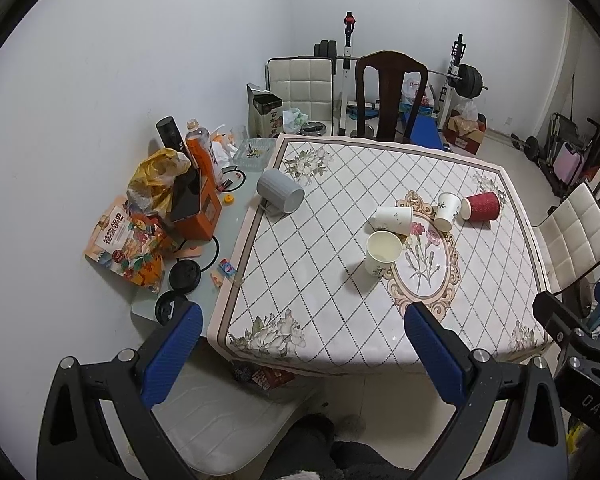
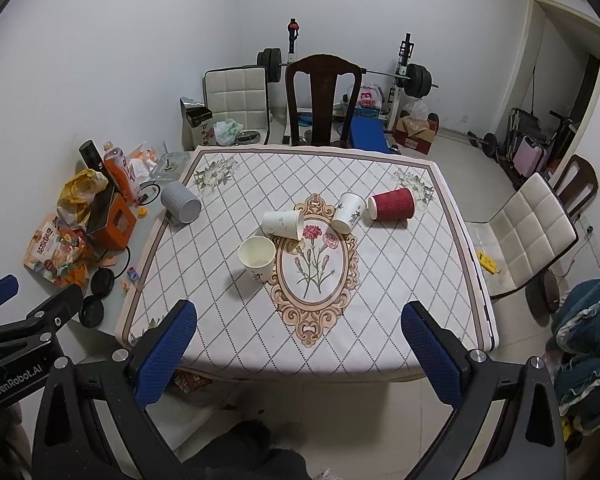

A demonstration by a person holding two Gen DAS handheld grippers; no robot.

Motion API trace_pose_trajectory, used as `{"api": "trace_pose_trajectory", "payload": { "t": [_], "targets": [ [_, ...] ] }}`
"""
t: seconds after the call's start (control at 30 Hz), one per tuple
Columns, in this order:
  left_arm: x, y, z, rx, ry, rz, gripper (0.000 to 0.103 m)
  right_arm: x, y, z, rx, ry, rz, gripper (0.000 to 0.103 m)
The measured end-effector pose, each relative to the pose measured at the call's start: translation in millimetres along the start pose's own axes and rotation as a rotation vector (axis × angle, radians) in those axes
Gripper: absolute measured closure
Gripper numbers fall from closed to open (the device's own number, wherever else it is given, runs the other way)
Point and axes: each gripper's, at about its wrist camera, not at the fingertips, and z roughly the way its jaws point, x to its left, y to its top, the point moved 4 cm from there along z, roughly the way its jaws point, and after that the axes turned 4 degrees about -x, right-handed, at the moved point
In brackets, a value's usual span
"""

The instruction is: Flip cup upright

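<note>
Biggest worry from where I'm sitting is the clutter of cups mid-table; one white paper cup point(image 2: 257, 258) already stands upright, but a second floral paper cup point(image 2: 283, 223) lies on its side just behind it, a third point(image 2: 349, 212) is tipped near the red ribbed cup point(image 2: 392, 204), which is also on its side; if I come in sloppy I'd guess I knock the standing one over or send a lying one rolling across the tablecloth point(image 2: 400, 280); paper walls probably crush easily too, so squeezing hard looks risky; the grey mug point(image 2: 181, 208) is on its side at the far left edge of the cloth, and a nudge could roll it off into the snack packets. Pose-wise, both tools hang back off the near table edge, well apart from any cup; left gripper point(image 1: 300, 356) has its blue pads spread wide, holding nothing; right gripper point(image 2: 300, 354) same deal, jaws wide, empty, aimed roughly at the middle medallion.
</note>
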Motion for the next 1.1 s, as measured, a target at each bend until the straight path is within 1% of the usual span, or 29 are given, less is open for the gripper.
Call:
{"api": "trace_pose_trajectory", "payload": {
  "t": [1.1],
  "targets": [
    [2.9, -2.5, -2.4, -0.009, 0.0, -0.002, 0.0, 9.0, -2.7, -2.3, 0.0, 0.006, -0.008, 0.0]
  ]
}}
